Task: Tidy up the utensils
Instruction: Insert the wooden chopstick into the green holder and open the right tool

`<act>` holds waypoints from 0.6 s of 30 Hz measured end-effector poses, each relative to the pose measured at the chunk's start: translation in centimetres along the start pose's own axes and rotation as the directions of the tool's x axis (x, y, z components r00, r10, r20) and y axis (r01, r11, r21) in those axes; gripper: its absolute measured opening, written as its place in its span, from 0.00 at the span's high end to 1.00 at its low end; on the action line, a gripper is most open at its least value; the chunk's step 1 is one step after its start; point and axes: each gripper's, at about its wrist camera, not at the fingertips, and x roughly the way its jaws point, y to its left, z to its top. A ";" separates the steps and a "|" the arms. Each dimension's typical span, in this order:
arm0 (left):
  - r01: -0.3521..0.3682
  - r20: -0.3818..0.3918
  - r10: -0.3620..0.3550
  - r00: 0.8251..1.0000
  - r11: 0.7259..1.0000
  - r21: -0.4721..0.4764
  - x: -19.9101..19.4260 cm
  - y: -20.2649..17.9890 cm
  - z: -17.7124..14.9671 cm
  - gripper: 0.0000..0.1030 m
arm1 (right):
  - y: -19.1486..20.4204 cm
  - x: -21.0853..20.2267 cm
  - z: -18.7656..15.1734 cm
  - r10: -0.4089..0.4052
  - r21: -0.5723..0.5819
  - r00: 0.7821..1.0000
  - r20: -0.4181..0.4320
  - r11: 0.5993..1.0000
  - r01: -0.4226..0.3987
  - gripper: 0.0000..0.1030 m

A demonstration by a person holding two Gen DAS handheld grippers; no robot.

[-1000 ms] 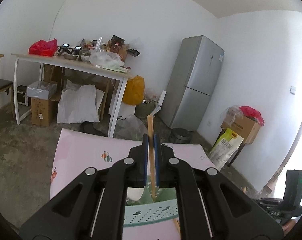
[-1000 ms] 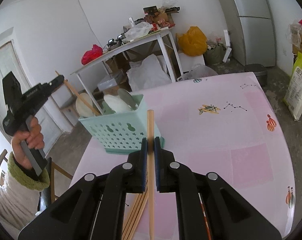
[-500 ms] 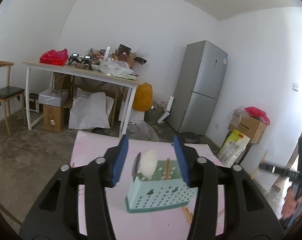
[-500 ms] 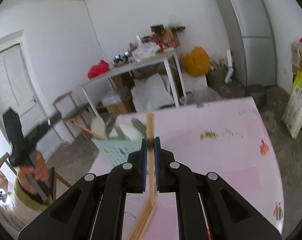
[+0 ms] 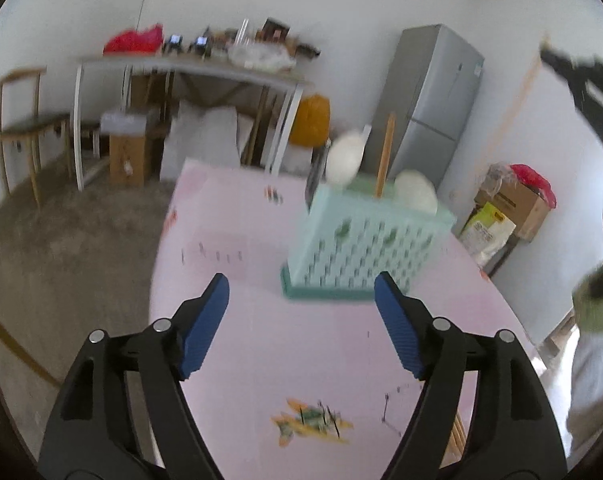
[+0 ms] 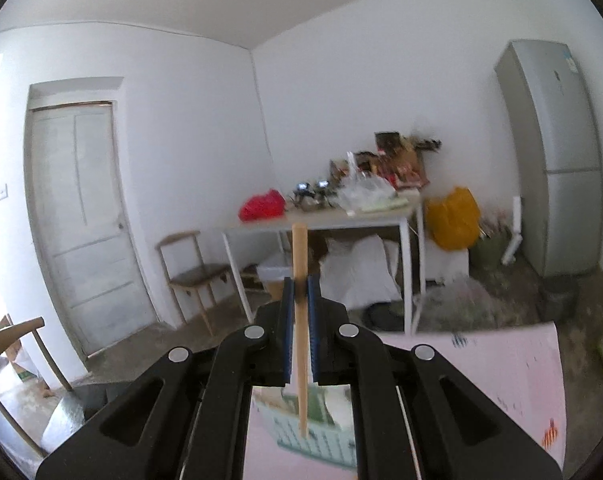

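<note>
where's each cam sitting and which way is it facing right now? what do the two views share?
Left wrist: sits on the left gripper, looking down over the pink table at the mint utensil basket; shows its opening blue-padded jaws with nothing between them, plus a green-cuffed sleeve at the right edge.
Right wrist: sits on the right gripper, facing nearly level across the room toward the door; shows jaws shut on a wooden chopstick.
Shared: the basket, pink table, cluttered white side table and fridge.

basket [image 5: 365, 240]: mint green, star cutouts | table [image 5: 261, 344]: pink | fingers [image 5: 205, 320]: blue
</note>
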 end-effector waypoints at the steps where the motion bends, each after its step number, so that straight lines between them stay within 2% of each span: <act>1: 0.002 -0.012 -0.002 1.000 1.000 -0.009 0.2 0.0 -0.5 0.30 | 0.3 0.9 0.5 0.008 -0.008 1.000 0.002 1.000 -0.008 0.93; 5: 0.013 -0.048 -0.014 0.999 1.000 -0.028 1.0 -0.2 -1.9 0.27 | 1.5 4.7 0.6 -0.012 -0.080 1.000 -0.014 0.997 0.011 0.93; 10: 0.009 -0.067 -0.009 0.998 1.000 0.000 1.4 -0.8 -3.1 0.23 | 2.6 9.1 -1.8 -0.071 -0.159 0.994 -0.084 0.986 0.057 0.93; 14: 0.017 -0.087 -0.018 0.996 1.000 -0.012 1.9 -0.7 -3.5 0.21 | 2.9 12.3 -5.2 -0.144 -0.228 0.974 -0.176 0.968 0.102 0.93; 18: 0.019 -0.100 -0.021 0.995 1.000 -0.021 2.3 -0.8 -3.8 0.20 | 1.9 14.3 -7.6 -0.167 -0.215 0.946 -0.280 0.971 0.107 0.92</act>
